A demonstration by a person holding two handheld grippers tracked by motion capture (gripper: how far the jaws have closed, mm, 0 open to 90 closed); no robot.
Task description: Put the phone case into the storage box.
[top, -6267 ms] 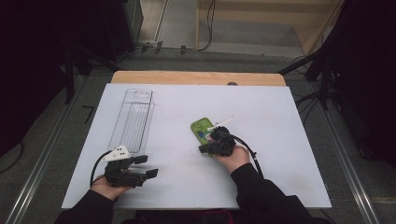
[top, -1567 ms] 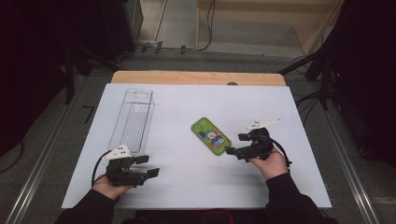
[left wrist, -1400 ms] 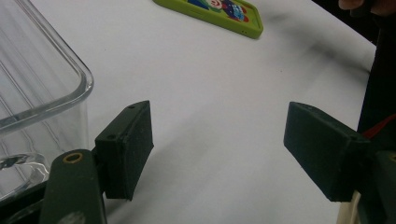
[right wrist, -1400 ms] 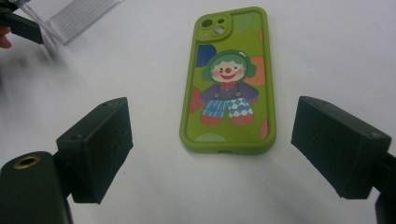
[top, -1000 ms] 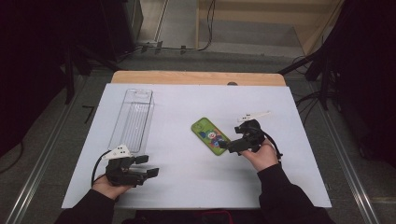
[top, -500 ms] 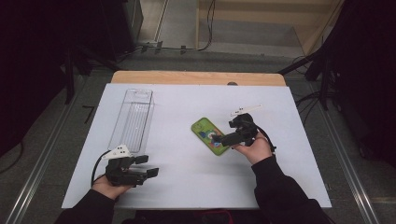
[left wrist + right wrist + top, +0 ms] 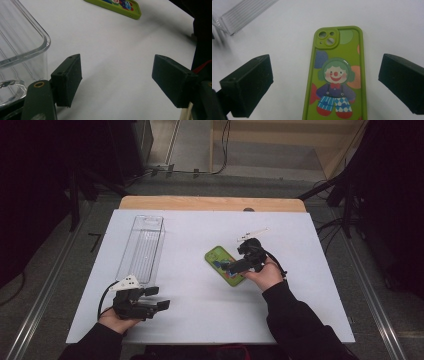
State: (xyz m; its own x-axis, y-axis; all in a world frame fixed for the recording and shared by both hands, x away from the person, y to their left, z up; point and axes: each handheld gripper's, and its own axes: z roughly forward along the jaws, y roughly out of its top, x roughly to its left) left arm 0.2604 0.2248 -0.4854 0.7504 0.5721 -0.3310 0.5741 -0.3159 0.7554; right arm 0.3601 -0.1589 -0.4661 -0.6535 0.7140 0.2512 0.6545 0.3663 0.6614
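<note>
Currently we note the green phone case point(image 7: 336, 75) lying flat mid-counter point(image 7: 200, 320), between the wide-open jaws of the right gripper point(image 7: 234, 268), untouched. Our left gripper point(image 7: 159, 298) gapes empty beside the clear container point(image 7: 141, 248).

High view: fixed above my side, facing forward and down over the whole table point(image 7: 200, 320). Left gripper view: low and close beside the clear container point(image 7: 22, 45), looking across the tabletop. Right gripper view: close above the green phone case point(image 7: 337, 75), which all three views share.
</note>
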